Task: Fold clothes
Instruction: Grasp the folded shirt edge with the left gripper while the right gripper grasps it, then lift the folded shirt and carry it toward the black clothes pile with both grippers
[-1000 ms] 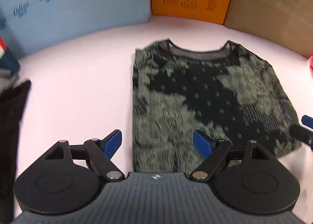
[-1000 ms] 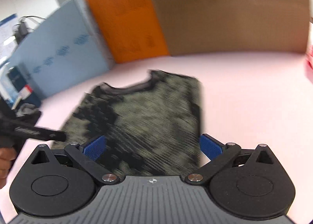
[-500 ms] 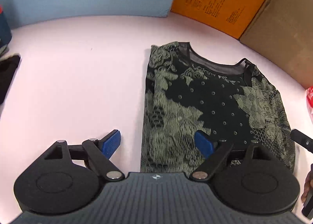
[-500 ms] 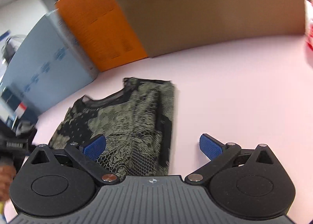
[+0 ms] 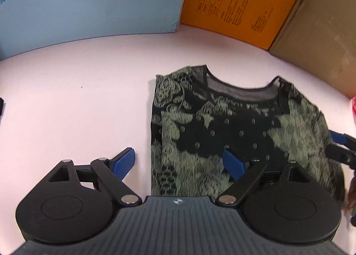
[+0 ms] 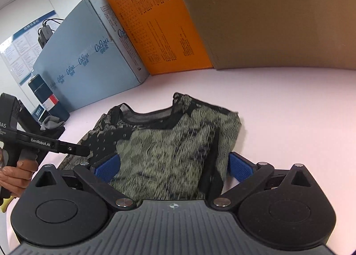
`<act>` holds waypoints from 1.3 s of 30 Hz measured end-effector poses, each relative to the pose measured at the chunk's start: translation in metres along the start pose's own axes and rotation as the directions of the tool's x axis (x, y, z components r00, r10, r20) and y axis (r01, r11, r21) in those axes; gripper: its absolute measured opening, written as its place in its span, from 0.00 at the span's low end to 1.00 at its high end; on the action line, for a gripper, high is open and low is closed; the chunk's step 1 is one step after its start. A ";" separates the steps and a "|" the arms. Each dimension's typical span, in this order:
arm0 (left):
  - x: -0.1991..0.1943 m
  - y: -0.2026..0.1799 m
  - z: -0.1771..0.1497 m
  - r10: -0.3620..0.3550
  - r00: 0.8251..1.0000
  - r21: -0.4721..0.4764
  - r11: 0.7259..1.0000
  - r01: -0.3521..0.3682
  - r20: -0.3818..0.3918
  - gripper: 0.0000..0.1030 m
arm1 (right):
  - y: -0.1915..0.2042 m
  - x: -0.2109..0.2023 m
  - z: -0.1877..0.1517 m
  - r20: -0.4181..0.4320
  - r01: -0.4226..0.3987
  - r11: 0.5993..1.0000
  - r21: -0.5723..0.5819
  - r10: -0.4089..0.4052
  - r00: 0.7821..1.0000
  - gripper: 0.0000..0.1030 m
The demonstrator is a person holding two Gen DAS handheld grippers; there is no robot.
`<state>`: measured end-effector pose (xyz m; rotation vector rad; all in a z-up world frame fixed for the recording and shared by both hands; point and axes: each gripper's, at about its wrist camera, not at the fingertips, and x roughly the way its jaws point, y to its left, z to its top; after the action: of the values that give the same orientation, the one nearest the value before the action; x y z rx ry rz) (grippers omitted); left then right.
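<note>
A green and black top [image 5: 233, 130] lay flat on the pink desk [image 5: 77, 110], its sides already tucked in, neck hole toward the boxes [image 6: 155, 32]. The left tongs [image 5: 178, 161] were wide apart and held nothing, hanging over the near left edge of the top. The right tongs [image 6: 173, 168] were wide apart too, over the near right edge. Both likely sat there so each could pinch a bottom corner and fold the top up toward the neck.

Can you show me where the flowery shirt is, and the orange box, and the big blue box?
flowery shirt [image 5: 233, 126], left wrist view, dark chest panel.
orange box [image 5: 233, 3], left wrist view, printed front face.
blue box [image 6: 89, 72], right wrist view, long side.
</note>
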<state>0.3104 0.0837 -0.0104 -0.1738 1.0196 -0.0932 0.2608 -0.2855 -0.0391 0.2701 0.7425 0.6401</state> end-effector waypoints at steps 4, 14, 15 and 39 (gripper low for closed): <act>0.003 0.009 0.007 -0.071 0.997 -0.041 0.997 0.071 -0.010 0.81 | -0.004 0.011 0.008 0.006 -0.018 1.000 0.011 0.018 1.000 1.00; -0.005 0.002 -0.006 -0.194 0.974 0.114 0.972 0.208 -0.120 0.81 | -0.017 -0.003 -0.002 -0.022 -0.174 0.981 0.091 0.176 0.984 1.00; -0.005 0.001 -0.007 -0.195 0.973 0.121 0.970 0.209 -0.122 0.81 | -0.018 -0.005 -0.005 -0.026 -0.187 0.978 0.096 0.190 0.981 1.00; 0.002 -0.012 0.004 0.043 0.999 -0.066 0.997 -0.042 0.015 0.03 | -0.008 0.001 -0.017 0.059 0.038 0.966 0.256 -0.055 0.997 0.04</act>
<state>0.3155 0.0720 -0.0078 -0.2120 1.0103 -0.0195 0.2528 -0.2908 -0.0547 0.5059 0.7663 0.4882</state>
